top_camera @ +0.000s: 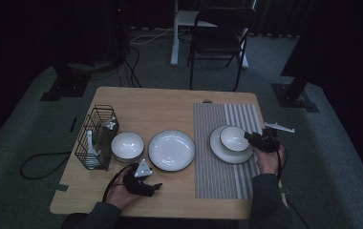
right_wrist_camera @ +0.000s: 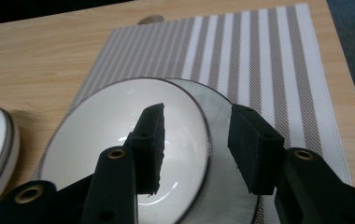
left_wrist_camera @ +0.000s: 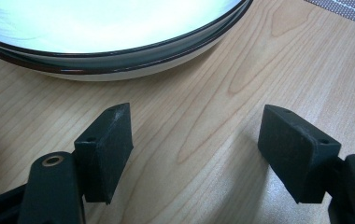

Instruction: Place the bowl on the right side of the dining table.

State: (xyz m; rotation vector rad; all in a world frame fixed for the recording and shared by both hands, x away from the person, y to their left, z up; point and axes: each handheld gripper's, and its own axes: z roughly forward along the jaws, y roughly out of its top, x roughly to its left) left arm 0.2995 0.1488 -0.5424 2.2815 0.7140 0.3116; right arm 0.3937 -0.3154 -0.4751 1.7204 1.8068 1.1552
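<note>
High view: my right hand-held gripper [top_camera: 252, 139] sits at the right of the frame, at the rim of a small round bowl [top_camera: 233, 138] that rests on a flat white plate [top_camera: 222, 152], both glossy ceramic with a thin dark edge. The plate lies on a woven striped mat [top_camera: 218, 176], grey and pale bands, at the right half of the pale wooden counter [top_camera: 170, 102].

In the right gripper view my black, blocky pads stand parted on either side of the bowl's rim [right_wrist_camera: 203, 116], one above the smooth inside, the other outside over the plate [right_wrist_camera: 222, 186]; neither pad presses on it.

My left hand-held gripper [top_camera: 156, 186] lies low at the lower centre of the high view, jaws spread with nothing between them. In the left gripper view its matte pads [left_wrist_camera: 108, 149] hover over grained wood, just short of a wide shallow dish [left_wrist_camera: 119, 60] with a dark rim.

At the left of the high view a second bowl [top_camera: 127, 145] stands beside a black wire basket [top_camera: 96, 136] of thin bars.
</note>
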